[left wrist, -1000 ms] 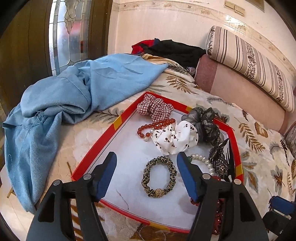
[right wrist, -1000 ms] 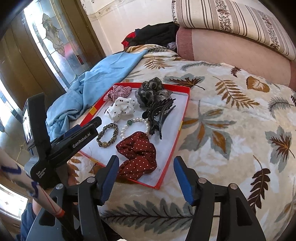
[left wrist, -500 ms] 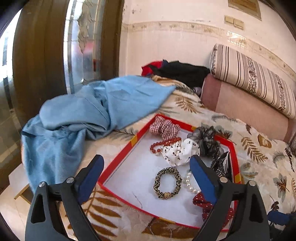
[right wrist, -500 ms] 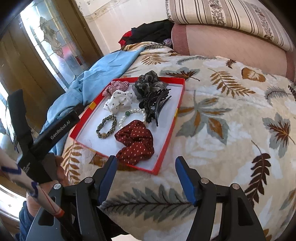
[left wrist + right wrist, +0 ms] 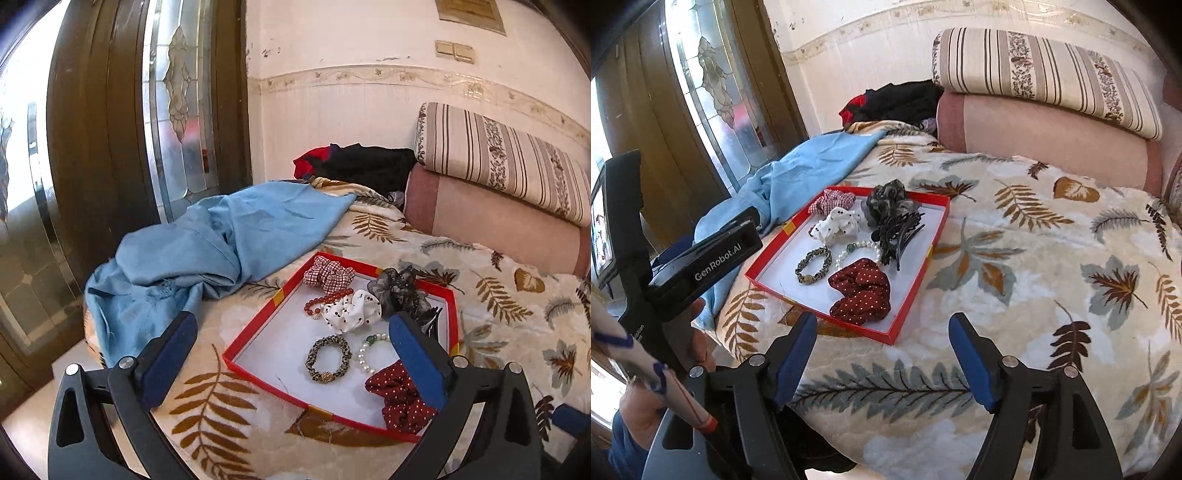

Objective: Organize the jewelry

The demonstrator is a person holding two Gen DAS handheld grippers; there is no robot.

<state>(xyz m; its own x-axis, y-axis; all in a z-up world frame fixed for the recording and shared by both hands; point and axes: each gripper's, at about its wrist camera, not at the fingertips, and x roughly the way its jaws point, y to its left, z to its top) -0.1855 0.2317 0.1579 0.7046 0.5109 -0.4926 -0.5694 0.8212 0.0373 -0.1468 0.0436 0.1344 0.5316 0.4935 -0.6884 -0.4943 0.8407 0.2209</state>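
On the leaf-print blanket (image 5: 1015, 229) sits the red tray (image 5: 258, 325) of jewelry — both grippers, left gripper (image 5: 291, 339) and right gripper (image 5: 882, 347), are opening, nothing between their jaws.

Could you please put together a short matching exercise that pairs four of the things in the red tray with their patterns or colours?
Things:
1. scrunchie nearest the tray's front edge
2. scrunchie at the far left corner
3. scrunchie in the middle
4. hair band beside the pearl bracelet

Descriptions:
A. white with black dots
B. leopard print with a gold bead
C. dark red with small pale dots
D. red and white check

Pairs: 1-C, 2-D, 3-A, 4-B
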